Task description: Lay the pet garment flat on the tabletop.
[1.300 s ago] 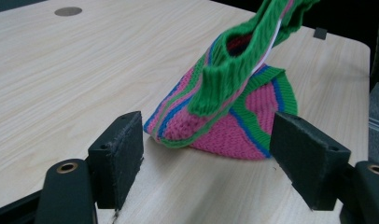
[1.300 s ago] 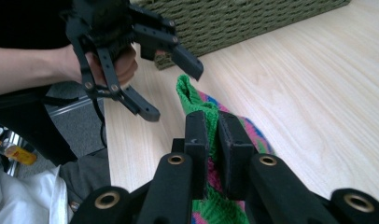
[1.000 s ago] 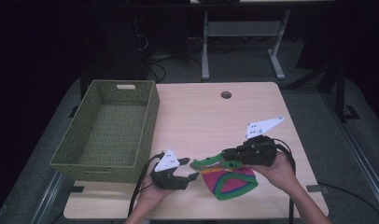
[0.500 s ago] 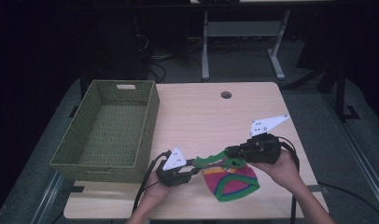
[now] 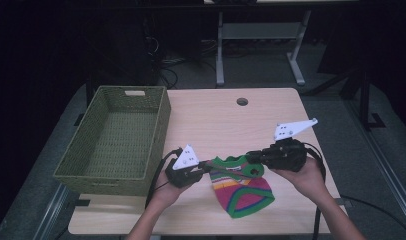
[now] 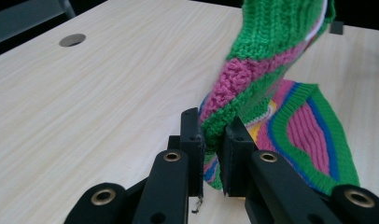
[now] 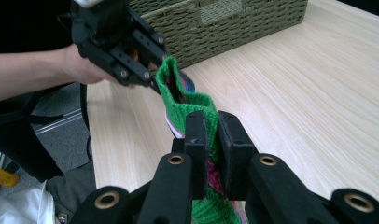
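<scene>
**No legible text in any view**

No words, labels, brand marks, numbers or signs could be read anywhere. The knitted sock [image 5: 243,187] near the lower middle of the high view carried only coloured stripes. The wicker basket [image 5: 116,145] at the left of that frame bore no tag or lettering. The grey plates on the grippers showed only small holes. A small yellow object [image 7: 3,177] at the lower left edge of the right gripper view was too blurred to read.
</scene>
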### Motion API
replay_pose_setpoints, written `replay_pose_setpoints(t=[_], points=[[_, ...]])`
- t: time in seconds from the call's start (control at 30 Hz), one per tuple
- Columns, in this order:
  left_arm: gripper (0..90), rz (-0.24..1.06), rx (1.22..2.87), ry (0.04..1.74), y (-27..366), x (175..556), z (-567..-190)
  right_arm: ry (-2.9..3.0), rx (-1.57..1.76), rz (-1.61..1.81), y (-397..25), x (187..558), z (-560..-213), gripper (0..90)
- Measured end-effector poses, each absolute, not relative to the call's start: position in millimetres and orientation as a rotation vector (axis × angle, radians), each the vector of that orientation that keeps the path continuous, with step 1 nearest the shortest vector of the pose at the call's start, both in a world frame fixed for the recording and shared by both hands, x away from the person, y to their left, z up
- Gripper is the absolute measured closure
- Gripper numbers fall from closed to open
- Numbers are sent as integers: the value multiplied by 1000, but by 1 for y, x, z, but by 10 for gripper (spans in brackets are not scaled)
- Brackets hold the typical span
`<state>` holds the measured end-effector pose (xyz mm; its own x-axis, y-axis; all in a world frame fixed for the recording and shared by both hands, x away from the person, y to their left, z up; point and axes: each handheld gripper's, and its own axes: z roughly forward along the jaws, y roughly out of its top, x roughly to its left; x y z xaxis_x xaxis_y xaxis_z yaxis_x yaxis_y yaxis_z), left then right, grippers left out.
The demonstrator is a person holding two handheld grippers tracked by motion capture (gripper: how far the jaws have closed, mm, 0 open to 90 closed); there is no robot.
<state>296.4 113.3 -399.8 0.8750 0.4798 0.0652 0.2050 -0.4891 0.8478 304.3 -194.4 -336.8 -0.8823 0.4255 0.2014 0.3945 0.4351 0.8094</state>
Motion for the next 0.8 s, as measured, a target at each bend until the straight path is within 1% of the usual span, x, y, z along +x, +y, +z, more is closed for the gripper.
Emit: replay_pose_setpoints(t=[0.27,0.5,0.63,0.8], points=[[811,362,2146,546,107,321,-391,2596,822,1413,-195,321,-343,827],[807,353,2179,607,96,345,-400,2587,912,1329,-198,343,-356,826],[805,376,2199,635,89,357,-410,2568,931,1220,-197,353,-365,826],[801,392,2216,658,83,365,-418,2560,977,1200,-198,365,-372,826]])
